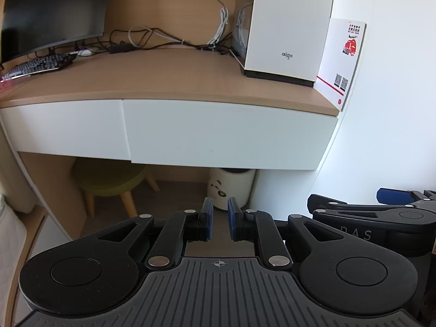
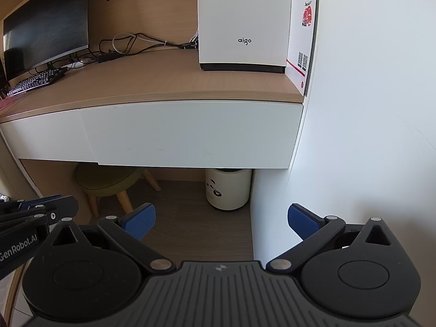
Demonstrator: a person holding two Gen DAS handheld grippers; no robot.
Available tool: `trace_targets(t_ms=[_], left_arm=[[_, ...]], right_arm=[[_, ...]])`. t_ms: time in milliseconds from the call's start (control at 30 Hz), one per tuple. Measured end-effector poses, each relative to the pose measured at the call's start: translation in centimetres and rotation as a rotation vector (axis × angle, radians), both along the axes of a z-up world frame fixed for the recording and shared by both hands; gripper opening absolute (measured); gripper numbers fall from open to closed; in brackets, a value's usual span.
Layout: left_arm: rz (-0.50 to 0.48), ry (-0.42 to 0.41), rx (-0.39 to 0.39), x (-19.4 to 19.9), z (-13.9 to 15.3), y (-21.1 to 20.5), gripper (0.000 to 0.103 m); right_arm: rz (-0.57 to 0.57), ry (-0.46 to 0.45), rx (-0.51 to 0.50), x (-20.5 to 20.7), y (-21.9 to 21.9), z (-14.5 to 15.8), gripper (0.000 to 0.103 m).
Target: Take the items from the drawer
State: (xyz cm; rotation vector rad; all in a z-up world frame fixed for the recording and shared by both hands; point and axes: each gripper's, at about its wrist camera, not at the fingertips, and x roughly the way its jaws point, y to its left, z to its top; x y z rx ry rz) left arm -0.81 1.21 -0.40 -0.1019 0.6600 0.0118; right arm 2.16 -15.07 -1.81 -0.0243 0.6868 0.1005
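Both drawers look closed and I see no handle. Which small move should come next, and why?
Probably bring the open right gripper forward and up to the lower edge of the right drawer. Its front is shut, flat and handleless, so the underside lip seems the only grip. The left gripper is nearly closed and holds nothing.

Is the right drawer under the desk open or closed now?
Closed: the right drawer has its white front nearly flush beneath the desk edge, interior hidden.

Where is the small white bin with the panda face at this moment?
The panda bin stands on the floor under the desk, below the right drawer, against the white wall and right of the green stool.
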Motion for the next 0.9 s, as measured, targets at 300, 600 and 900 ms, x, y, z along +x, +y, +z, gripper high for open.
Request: trace_targets(t_ms=[300, 600, 900], left_arm=[[-0.008, 0.007, -0.004, 0.19, -0.09, -0.09, 0.014], [-0.023, 0.012, -0.004, 0.54, -0.17, -0.37, 0.014], [-0.025, 0.015, -0.004, 0.70, -0.20, -0.35, 0.014]], right_arm=[[-0.006, -0.001, -0.003, 0.08, -0.15, -0.06, 0.103], [-0.020, 0.004, -0.008, 0.53, -0.86, -0.22, 0.103], [-0.023, 0.004, -0.013, 0.31, -0.69, -0.13, 0.103]])
